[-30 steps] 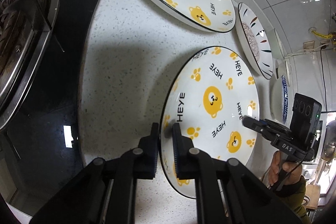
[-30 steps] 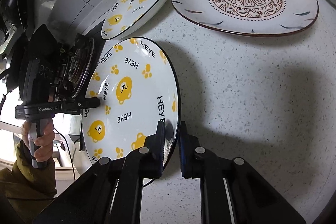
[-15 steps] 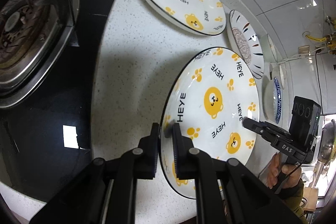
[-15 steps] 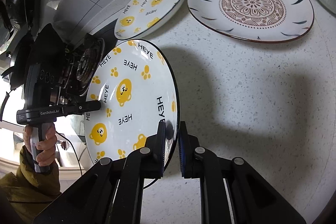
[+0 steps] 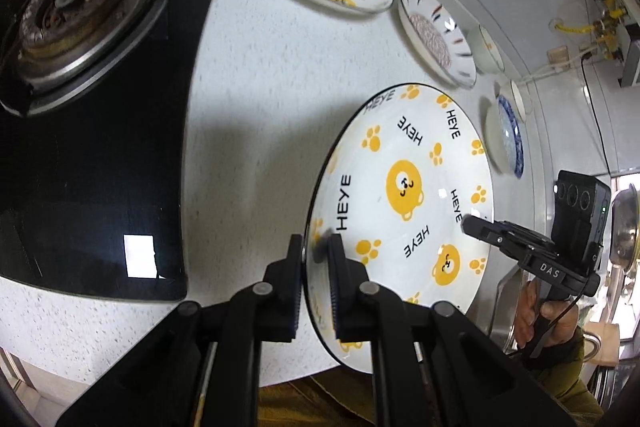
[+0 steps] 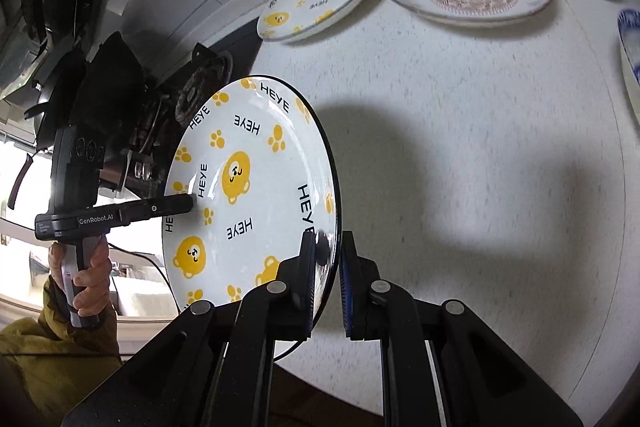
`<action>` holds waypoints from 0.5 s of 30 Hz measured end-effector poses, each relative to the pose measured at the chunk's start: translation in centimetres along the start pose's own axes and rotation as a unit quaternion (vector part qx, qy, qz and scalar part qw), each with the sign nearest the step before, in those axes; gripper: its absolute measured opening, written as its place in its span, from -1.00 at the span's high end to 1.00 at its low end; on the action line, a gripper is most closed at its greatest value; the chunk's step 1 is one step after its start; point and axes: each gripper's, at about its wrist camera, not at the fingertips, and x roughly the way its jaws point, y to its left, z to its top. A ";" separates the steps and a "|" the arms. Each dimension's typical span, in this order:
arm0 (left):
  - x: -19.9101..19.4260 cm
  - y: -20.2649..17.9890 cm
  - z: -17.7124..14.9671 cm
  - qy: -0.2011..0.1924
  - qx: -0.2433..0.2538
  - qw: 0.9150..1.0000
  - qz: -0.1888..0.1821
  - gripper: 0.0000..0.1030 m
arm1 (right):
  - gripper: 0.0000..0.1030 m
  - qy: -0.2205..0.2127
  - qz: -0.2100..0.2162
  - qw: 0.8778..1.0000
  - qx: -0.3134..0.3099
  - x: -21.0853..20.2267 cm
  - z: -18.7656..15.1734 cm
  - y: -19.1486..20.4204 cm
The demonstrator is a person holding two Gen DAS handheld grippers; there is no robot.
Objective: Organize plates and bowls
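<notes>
The round white ceramic plate with yellow bears hangs clear above the speckled white bench, its rim clamped on opposite sides by the left hand-held gripper and right hand-held gripper. If the hands drift apart, the glazed rim could probably slip and drop.
</notes>
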 end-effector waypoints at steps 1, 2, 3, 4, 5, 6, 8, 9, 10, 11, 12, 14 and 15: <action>0.5 0.2 -0.3 0.006 0.002 1.000 0.001 0.79 | 0.79 0.002 -0.002 1.000 0.005 0.3 -0.6 -0.1; 0.9 0.4 -0.6 0.011 0.002 1.000 0.003 0.79 | 0.79 0.006 -0.006 1.000 0.011 0.9 -1.1 -0.2; 1.4 0.7 -0.9 0.017 0.004 1.000 0.004 0.78 | 0.79 0.009 -0.010 1.000 0.016 1.2 -1.5 -0.3; 2.0 1.0 -1.0 0.023 0.005 1.000 0.005 0.78 | 0.79 0.011 -0.014 1.000 0.019 1.6 -1.8 -0.3; 2.4 1.3 -1.2 0.027 0.006 1.000 0.005 0.78 | 0.79 0.011 -0.017 1.000 0.022 2.0 -2.2 -0.4; 2.7 1.6 -1.3 0.031 0.008 0.999 0.004 0.78 | 0.79 0.012 -0.018 0.999 0.026 2.3 -2.3 -0.4; 3.1 1.8 -1.3 0.035 0.012 0.999 0.005 0.78 | 0.79 0.011 -0.021 0.999 0.033 2.9 -2.6 -0.5; 3.3 1.9 -1.4 0.036 0.015 0.999 0.005 0.78 | 0.79 0.010 -0.022 0.999 0.035 3.1 -2.7 -0.5; 3.6 1.9 -1.3 0.036 0.019 0.999 0.006 0.78 | 0.79 0.010 -0.023 0.999 0.037 3.3 -2.8 -0.6; 3.7 2.1 -1.4 0.036 0.021 0.999 0.006 0.78 | 0.79 0.010 -0.024 0.999 0.041 3.4 -2.9 -0.7; 4.0 2.0 -1.3 0.034 0.024 0.999 0.006 0.77 | 0.79 0.009 -0.026 0.999 0.044 3.6 -3.0 -0.7; 4.1 1.9 -1.3 0.026 0.036 0.999 0.008 0.77 | 0.79 0.005 -0.028 0.999 0.046 3.6 -3.0 -0.6; 4.0 1.9 -1.4 0.020 0.044 0.999 0.007 0.77 | 0.79 0.004 -0.028 0.998 0.048 3.5 -3.1 -0.6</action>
